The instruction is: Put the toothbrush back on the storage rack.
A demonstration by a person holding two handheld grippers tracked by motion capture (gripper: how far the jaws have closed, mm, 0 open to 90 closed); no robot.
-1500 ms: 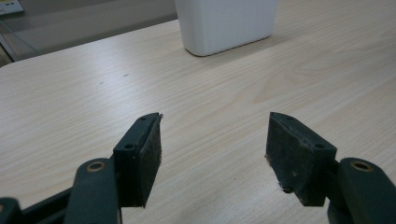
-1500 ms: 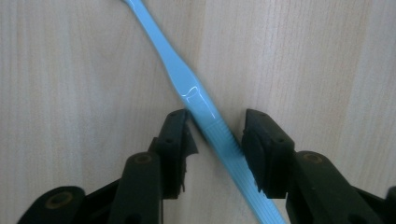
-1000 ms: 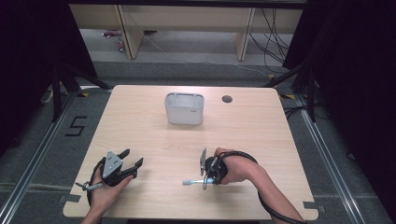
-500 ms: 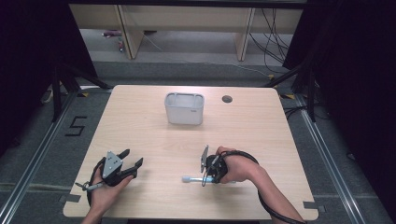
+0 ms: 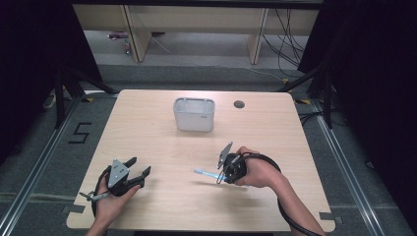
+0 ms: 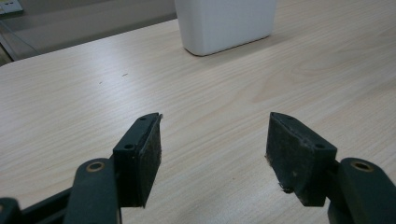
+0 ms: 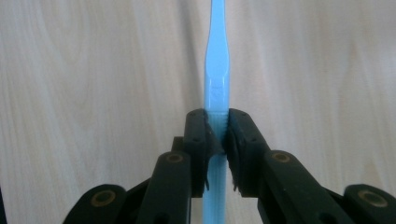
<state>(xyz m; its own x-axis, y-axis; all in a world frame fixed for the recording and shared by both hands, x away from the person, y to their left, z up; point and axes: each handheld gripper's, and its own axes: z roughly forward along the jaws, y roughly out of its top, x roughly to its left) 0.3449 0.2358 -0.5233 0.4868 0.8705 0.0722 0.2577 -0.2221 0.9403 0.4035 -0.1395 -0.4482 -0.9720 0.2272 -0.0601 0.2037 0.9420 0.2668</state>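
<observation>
Above the wooden surface (image 5: 162, 142), the blue toothbrush (image 7: 216, 70) is pinched in my right claw (image 7: 218, 135) and already lifted, while my left claw (image 6: 212, 144) rests spread and empty, so carrying it to the white container (image 5: 193, 114) probably remains.

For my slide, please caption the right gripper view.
Black fingers clamp a light blue plastic toothbrush above the pale wooden table.
</observation>
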